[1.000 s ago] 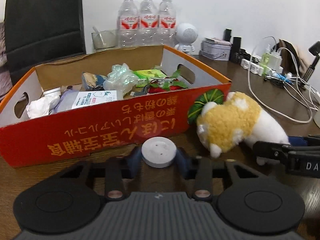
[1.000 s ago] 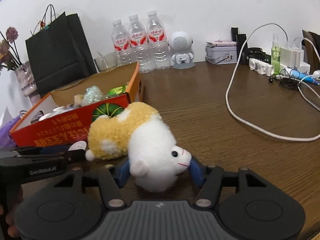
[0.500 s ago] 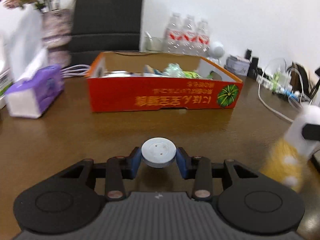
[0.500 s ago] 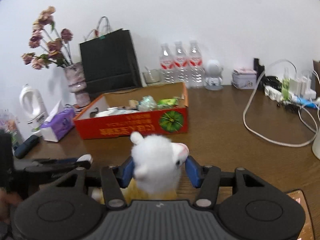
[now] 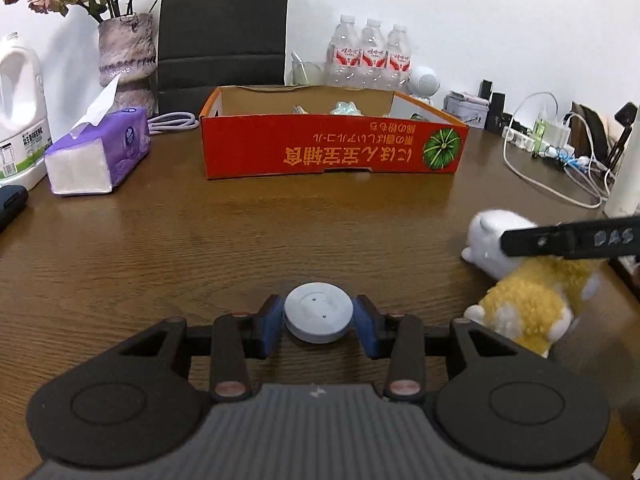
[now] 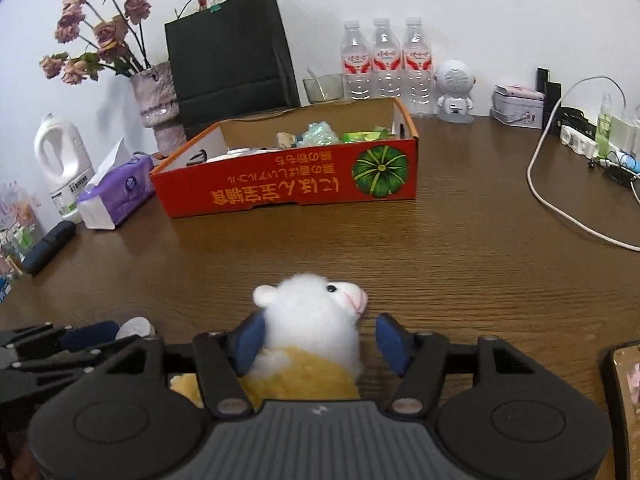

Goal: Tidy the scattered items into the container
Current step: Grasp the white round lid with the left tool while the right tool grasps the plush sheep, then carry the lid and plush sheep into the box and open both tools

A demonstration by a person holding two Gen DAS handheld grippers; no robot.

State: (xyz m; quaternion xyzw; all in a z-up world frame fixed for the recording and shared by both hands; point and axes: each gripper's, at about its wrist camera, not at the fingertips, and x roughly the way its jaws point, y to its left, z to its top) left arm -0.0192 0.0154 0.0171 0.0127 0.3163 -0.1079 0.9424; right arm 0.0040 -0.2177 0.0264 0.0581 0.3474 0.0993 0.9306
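My left gripper (image 5: 318, 320) is shut on a round grey-white disc (image 5: 318, 316) and holds it low over the brown table, well in front of the orange cardboard box (image 5: 332, 152). My right gripper (image 6: 320, 338) has a white and yellow plush sheep (image 6: 316, 320) between its fingers; the left pad touches it, the right pad stands a little apart. The sheep also shows at the right of the left wrist view (image 5: 520, 280). The box (image 6: 288, 184) holds several items.
A purple tissue pack (image 5: 96, 156), white jug (image 5: 20, 120), vase of dried flowers (image 5: 126, 60) and black bag (image 5: 222, 28) stand left and behind. Three water bottles (image 5: 372, 54), a white speaker (image 6: 454, 90), tin and cables (image 6: 560, 200) are at back right.
Both grippers have pulled back from the box toward the near table edge, carrying the disc and the sheep. The sheep's head now points up toward the box, and the right pad has eased off it.
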